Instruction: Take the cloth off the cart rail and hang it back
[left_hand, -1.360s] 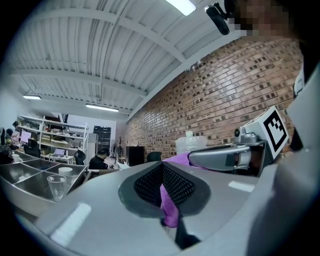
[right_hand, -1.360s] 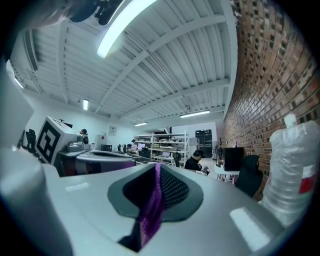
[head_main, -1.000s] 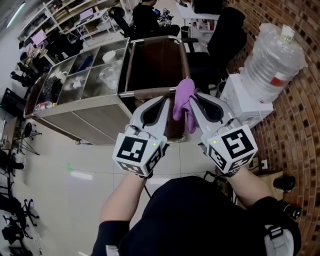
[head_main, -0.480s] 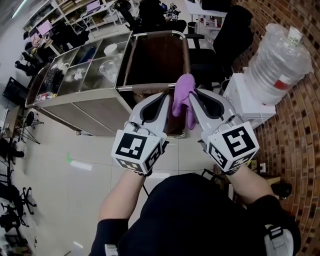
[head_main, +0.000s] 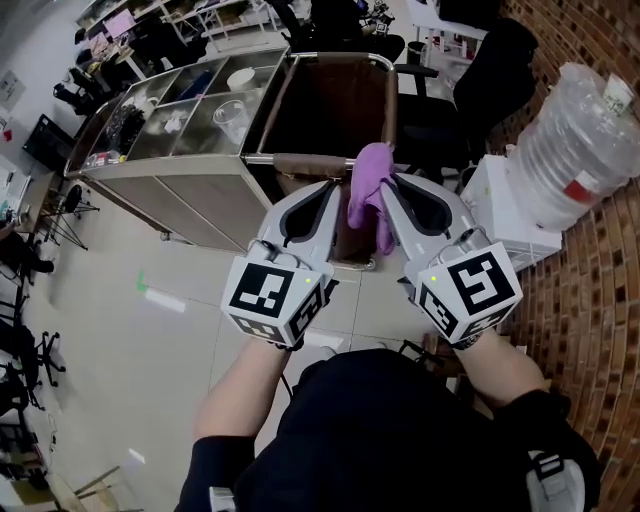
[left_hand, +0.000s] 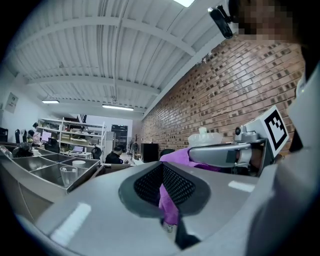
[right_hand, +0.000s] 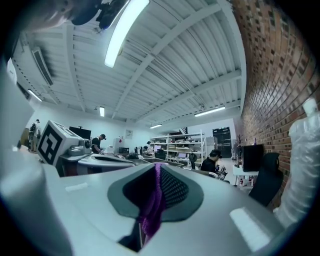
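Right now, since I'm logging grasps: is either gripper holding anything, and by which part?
Both hold the purple cloth: the left gripper pinches a fold on its left side, the right gripper one on its right. The rest hangs between them.

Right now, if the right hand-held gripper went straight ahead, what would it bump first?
The right hand-held gripper is shut on the purple cloth. Beyond that, it would probably meet the cart rail first, though depth is hard to judge.

There were two grippers, a left gripper (head_main: 330, 195) and a right gripper (head_main: 392, 190). There was one cloth (head_main: 368, 185), one cart (head_main: 200, 190) with one rail (head_main: 300, 158), one jug (head_main: 585, 140), one cup (head_main: 231, 118) and one bowl (head_main: 240, 78).
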